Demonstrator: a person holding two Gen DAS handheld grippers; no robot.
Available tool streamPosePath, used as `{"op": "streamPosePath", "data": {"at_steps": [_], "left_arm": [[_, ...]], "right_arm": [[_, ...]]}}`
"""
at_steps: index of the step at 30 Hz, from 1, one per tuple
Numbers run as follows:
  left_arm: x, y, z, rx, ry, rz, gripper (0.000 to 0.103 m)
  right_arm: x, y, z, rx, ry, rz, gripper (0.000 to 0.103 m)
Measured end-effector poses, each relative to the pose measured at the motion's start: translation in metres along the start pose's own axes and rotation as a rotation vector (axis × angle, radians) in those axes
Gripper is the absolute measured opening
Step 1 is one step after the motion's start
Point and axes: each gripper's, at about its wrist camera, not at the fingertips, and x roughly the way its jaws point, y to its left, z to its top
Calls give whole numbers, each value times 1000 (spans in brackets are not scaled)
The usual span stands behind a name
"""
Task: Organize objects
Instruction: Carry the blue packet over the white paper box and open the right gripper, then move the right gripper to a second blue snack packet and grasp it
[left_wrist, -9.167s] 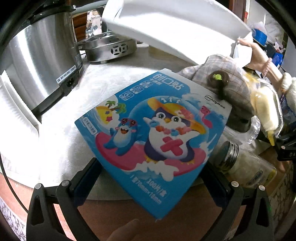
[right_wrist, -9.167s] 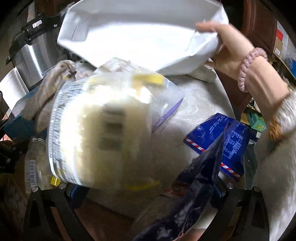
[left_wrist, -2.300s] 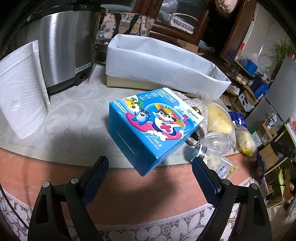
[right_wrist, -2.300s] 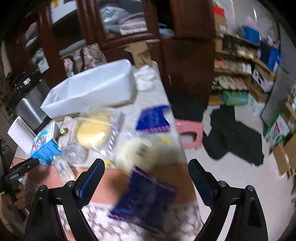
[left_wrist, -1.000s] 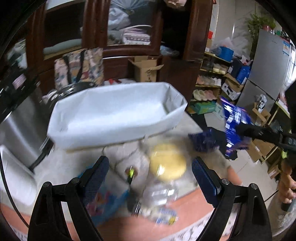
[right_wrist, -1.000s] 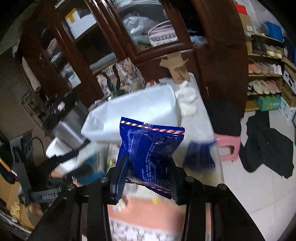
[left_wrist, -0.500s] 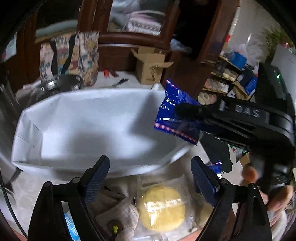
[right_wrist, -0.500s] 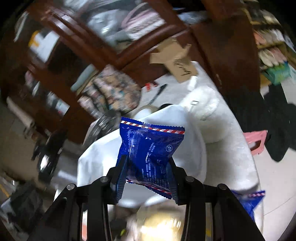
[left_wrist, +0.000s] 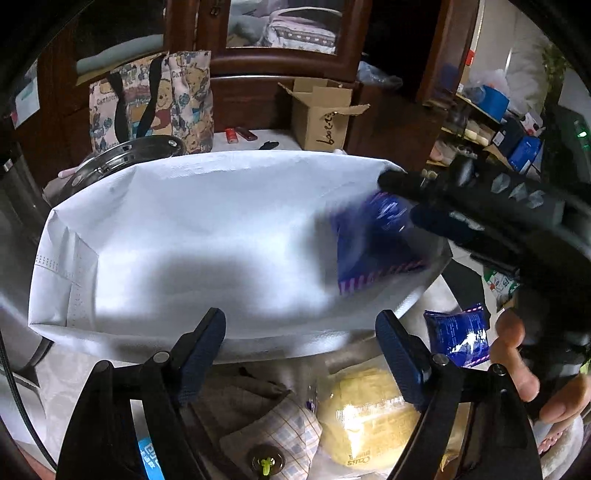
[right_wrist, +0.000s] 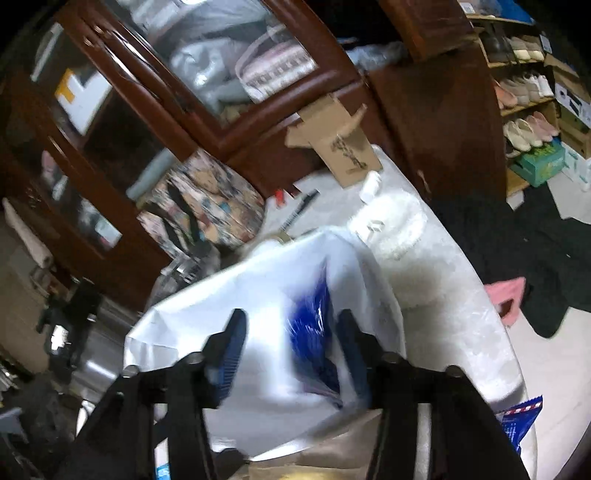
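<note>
right gripper (right_wrist: 291, 350) sits over the white bin (left_wrist: 177, 236), jaws opening; blue packet (right_wrist: 314, 332) blurred btwn them, beside the right finger, no clamp visible, over the bin's right end. left gripper (left_wrist: 301, 343) is empty, jaws wide & closing a bit, tips at the bin's near wall. 2nd blue packet (left_wrist: 458, 338), yellow bun bag (left_wrist: 365, 424) & plaid cloth (left_wrist: 273, 435) lie on the table outside bin.
</note>
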Motion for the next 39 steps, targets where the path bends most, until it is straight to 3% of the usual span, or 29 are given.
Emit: {"op": "streamPosePath", "data": {"at_steps": [7,13,21,25,29,33,39], "left_arm": [[-7,-3,-4,25,-25,24,83],[-24,-12,-10,43,-60,7,83],[-37,-30,-36,54,-86,-137,83],[-33,-38,-38,73,-73,-166,83],[-33,-38,-40,74,-71,-170,83],[-37,-38,-44,83,-87,-144,83],[-39,-24,-41,33,-89,-170,83]], "right_arm": [[-32,14,-3,-69,-33,29,61],[-65,10,-22,-103,-44,-25,61],[-144,-30,-64,-92,-118,-255,61],[-195,-34,-92,-86,-169,-369,61],[-235,-18,-101,-52,-164,-427,61],[-264,20,-102,-53,-158,-372,61],[-291,93,-116,-224,-171,-317,67]]}}
